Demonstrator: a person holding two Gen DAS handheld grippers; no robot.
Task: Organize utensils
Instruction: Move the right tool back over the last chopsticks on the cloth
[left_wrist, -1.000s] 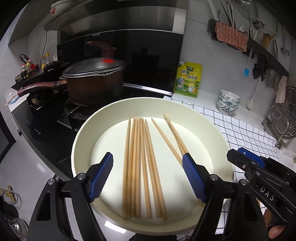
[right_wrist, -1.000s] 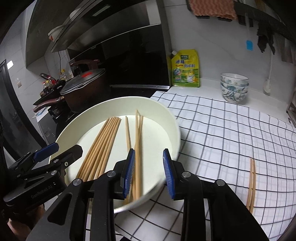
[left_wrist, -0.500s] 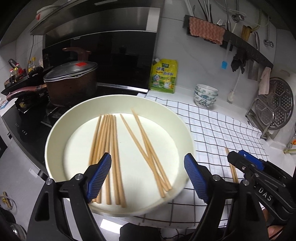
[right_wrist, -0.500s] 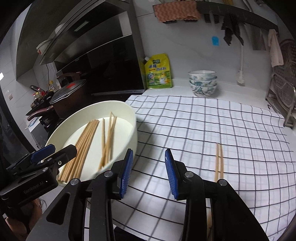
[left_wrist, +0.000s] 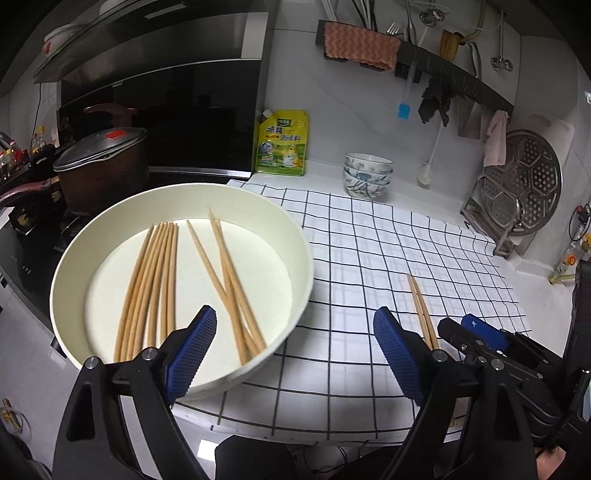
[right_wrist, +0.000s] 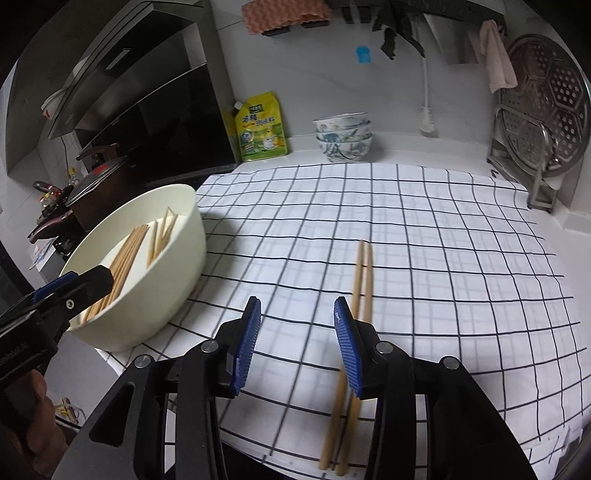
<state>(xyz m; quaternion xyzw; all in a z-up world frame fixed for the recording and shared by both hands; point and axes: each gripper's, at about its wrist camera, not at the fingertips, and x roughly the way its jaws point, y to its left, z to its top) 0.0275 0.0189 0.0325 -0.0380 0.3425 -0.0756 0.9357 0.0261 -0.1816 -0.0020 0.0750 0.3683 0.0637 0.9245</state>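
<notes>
both grippers are empty, jaws opening: left gripper (left_wrist: 293, 349) at the bowl (left_wrist: 303, 258) of chopsticks (left_wrist: 155, 280), right gripper (right_wrist: 297, 343) beside the pair (right_wrist: 364, 273) on the cloth (right_wrist: 443, 258), lower centre. likely a pairing step; next, grasp the sticks.

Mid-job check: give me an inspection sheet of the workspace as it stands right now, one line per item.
Surface: white countertop covered by a white cloth with a black grid.
Job's things: round cream basin at the cloth's left end, holding loose wooden chopsticks; one wooden chopstick pair lies side by side on the cloth, outside the basin.
Clutter: yellow refill pouch, stacked patterned bowls, perforated metal steamer plate on a rack.
Grippers: left gripper opening, nothing between its jaws; right gripper opening, empty, beside the pair.
Cables: nothing seen on the cloth.
Surroundings: lidded dark pot on the stove, wall rail with an orange cloth.
</notes>
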